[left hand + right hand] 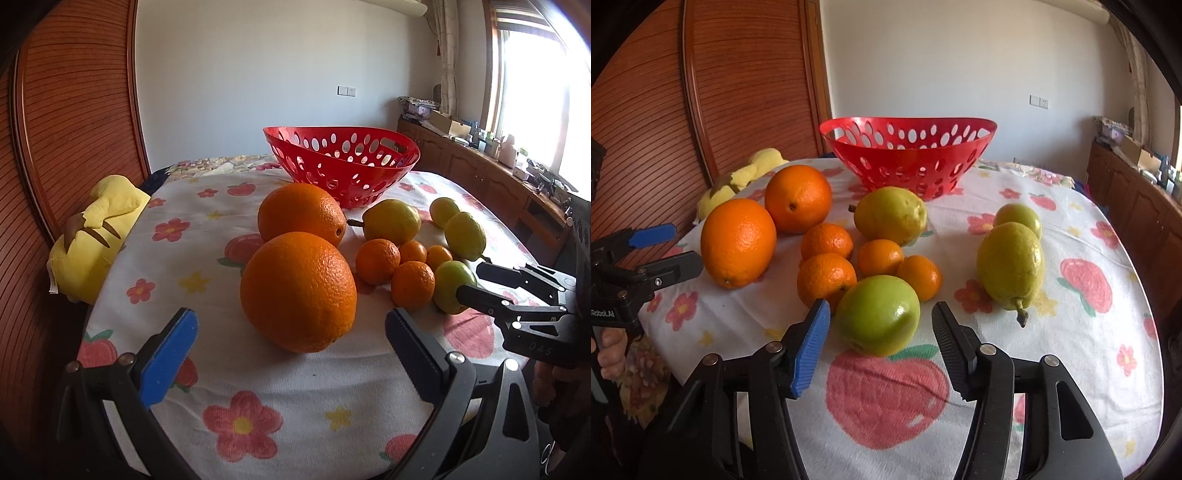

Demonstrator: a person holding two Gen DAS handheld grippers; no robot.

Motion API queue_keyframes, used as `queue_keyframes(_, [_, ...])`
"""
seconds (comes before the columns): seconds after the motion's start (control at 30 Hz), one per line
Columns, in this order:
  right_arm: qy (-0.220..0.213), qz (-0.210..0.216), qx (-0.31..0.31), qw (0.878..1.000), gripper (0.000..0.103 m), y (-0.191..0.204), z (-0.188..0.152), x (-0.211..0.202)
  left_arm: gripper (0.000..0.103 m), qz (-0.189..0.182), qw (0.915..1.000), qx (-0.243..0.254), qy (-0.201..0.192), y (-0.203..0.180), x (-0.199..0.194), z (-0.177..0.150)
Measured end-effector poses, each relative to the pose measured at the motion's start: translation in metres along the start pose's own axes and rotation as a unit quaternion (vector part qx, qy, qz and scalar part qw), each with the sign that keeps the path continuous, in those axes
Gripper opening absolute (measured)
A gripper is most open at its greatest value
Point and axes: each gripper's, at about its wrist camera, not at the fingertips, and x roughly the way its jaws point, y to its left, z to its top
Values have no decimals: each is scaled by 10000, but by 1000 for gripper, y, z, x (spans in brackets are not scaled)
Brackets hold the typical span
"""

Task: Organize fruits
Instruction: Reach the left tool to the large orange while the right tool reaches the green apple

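A red perforated basket [343, 166] [908, 155] stands empty at the back of the table. In front lie two big oranges [298, 291] [738, 242], several small mandarins [413, 284] [826, 278], two pears [391, 221] [1011, 266] and green apples [878, 314] [452, 286]. My left gripper [291, 343] is open, its fingers on either side of the near big orange, just short of it. My right gripper [881, 332] [471, 280] is open around the near green apple, not touching.
A flowered cloth [236, 398] [1082, 332] covers the round table. A yellow plush toy [92, 236] [738, 184] lies at the left edge against a wooden slatted door [70, 110]. Wooden cabinets [480, 170] run along the right wall.
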Motion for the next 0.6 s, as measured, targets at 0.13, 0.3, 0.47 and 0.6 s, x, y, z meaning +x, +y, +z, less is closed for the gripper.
queue_keyframes(0.13, [80, 76, 55, 9999, 58, -1, 1, 5, 96, -121, 9999, -51, 24, 1, 4, 5])
queue_keyframes(0.3, [213, 82, 28, 9997, 58, 0, 1, 16, 96, -112, 9998, -30, 146, 0, 17, 10])
queue_keyframes(0.47, [286, 174, 80, 9994, 56, -4, -1, 20, 96, -89, 9997, -11, 242, 0, 27, 12])
queue_keyframes(0.6, [248, 272, 91, 9993, 55, -9, -5, 16, 96, -91, 9993, -97, 342, 7, 35, 12])
